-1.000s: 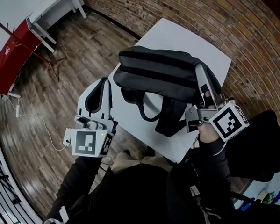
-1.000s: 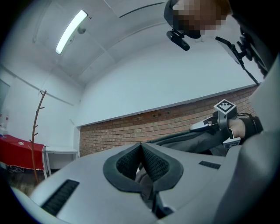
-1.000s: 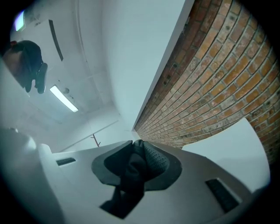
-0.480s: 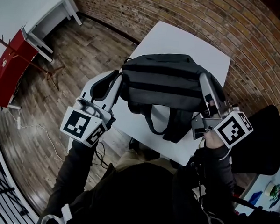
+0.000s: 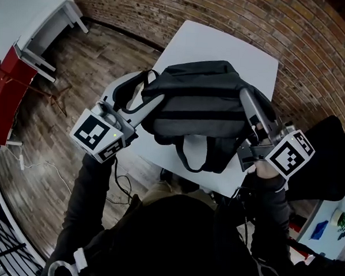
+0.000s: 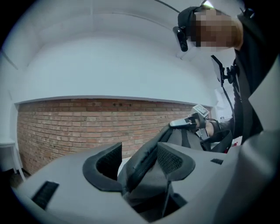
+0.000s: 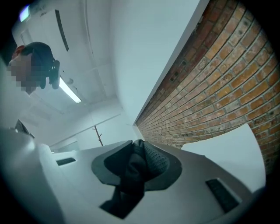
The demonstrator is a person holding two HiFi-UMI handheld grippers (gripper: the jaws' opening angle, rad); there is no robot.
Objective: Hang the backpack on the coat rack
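Operator: Since the earlier frame, the left gripper [image 5: 145, 91] is swinging in from lower left to the dark grey fabric backpack [image 5: 200, 101]. Its jaws have just been spreading wide, with the backpack's edge lying between them, unpinched.
Inspector: And the right gripper [image 5: 250, 110]?
Operator: It is pinching backpack fabric at centre right. The backpack is sitting at frame centre, over the white square table [image 5: 223, 42].

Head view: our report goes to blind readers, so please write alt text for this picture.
Seen from above, a person holds a dark backpack over a white table. The right gripper is shut on the backpack's right end. On the left gripper the jaws have just been opening, with the backpack's left edge between them.
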